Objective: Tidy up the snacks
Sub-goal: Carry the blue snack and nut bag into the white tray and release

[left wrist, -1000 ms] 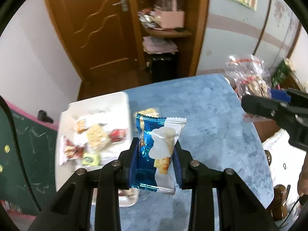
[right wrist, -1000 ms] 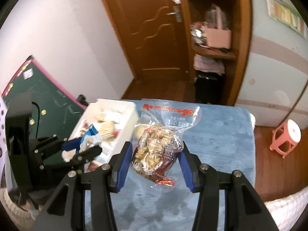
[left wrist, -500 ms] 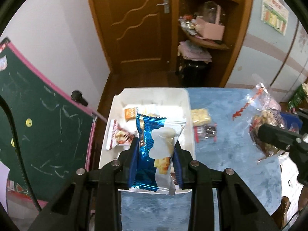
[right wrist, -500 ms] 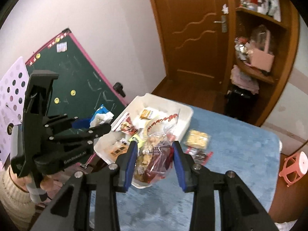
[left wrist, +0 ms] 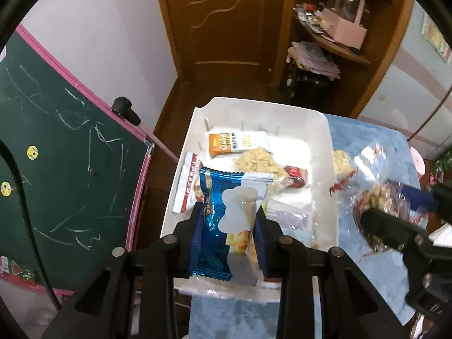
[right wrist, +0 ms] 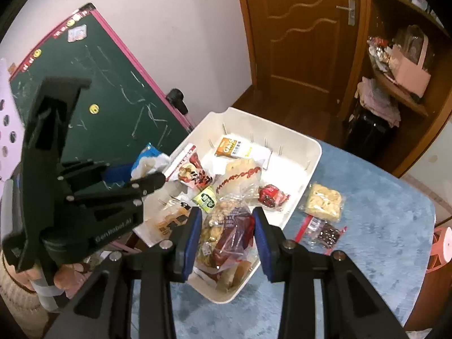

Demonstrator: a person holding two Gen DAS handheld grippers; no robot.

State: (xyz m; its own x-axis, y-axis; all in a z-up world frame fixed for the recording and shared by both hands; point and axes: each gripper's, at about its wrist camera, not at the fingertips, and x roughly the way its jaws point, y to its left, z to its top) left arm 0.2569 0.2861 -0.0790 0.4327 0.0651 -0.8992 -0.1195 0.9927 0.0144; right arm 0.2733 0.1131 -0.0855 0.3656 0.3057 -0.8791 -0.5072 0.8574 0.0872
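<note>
My left gripper [left wrist: 230,220] is shut on a blue-and-white snack packet [left wrist: 234,206] and hovers over the near end of the white bin [left wrist: 319,121]. Several snack packets lie in the bin. My right gripper [right wrist: 226,226] is shut on a clear bag of mixed snacks with red print [right wrist: 226,226], above the bin's near right corner [right wrist: 310,163]. The right wrist view shows the left gripper [right wrist: 141,169] at the bin's left side with the blue packet [right wrist: 149,161]. In the left wrist view the right gripper [left wrist: 395,206] and its bag [left wrist: 375,192] sit just right of the bin.
On the blue table [right wrist: 381,197], right of the bin, lie a yellow cracker packet [right wrist: 323,202] and a dark red packet [right wrist: 325,231]. A green chalkboard [right wrist: 99,84] leans left of the bin. A pink stool [right wrist: 443,243] stands at the far right. A hand [right wrist: 67,276] holds the left gripper.
Both grippers have swung left from over the blue table to above the white bin and sunk toward it. Each keeps its packet.
</note>
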